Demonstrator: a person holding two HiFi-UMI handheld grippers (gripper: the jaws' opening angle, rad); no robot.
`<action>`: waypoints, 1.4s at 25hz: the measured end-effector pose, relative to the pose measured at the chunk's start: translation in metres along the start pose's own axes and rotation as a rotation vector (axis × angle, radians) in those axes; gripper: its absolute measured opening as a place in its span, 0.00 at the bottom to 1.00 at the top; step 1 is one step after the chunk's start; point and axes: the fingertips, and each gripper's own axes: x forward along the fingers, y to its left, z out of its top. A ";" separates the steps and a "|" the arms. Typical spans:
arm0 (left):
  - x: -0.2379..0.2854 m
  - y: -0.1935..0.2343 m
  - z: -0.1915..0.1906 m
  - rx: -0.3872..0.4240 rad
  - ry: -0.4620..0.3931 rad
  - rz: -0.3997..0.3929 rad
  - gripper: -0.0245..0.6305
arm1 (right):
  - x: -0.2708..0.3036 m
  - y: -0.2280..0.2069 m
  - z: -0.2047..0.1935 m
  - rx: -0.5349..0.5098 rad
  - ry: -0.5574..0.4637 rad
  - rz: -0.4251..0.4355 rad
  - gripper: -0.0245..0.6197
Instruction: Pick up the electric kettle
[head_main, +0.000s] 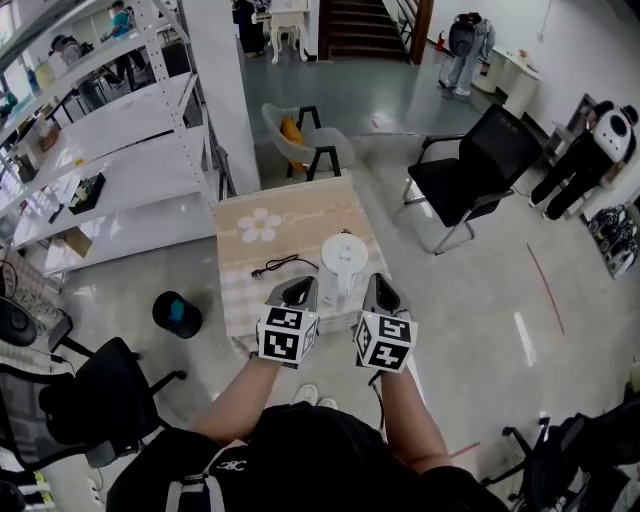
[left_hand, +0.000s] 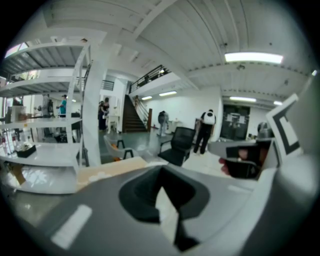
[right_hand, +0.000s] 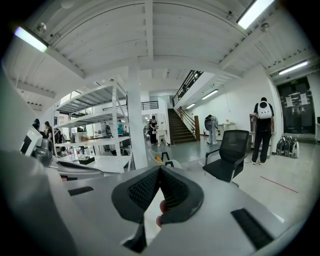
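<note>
Both my tongs, left gripper (head_main: 299, 290) and right gripper (head_main: 379, 287), are pressed together on nothing, side by side over the near end of the low table (head_main: 300, 222). Upright on it, the white electric kettle (head_main: 343, 262) stands just ahead, between the two tips and a shade nearer the right; its black power cord (head_main: 283, 266) trails off to the left.

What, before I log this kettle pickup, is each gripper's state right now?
Left gripper: closed, holding nothing.
Right gripper: closed, holding nothing.
</note>
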 end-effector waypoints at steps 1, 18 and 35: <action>0.003 0.000 -0.002 -0.001 0.004 -0.010 0.04 | 0.002 -0.001 -0.001 0.002 0.005 -0.007 0.02; 0.061 -0.024 -0.053 -0.005 0.096 -0.196 0.07 | 0.010 -0.036 -0.025 0.021 0.076 -0.091 0.02; 0.113 -0.044 -0.138 0.065 0.297 -0.314 0.36 | -0.022 -0.076 -0.062 0.137 0.165 -0.176 0.02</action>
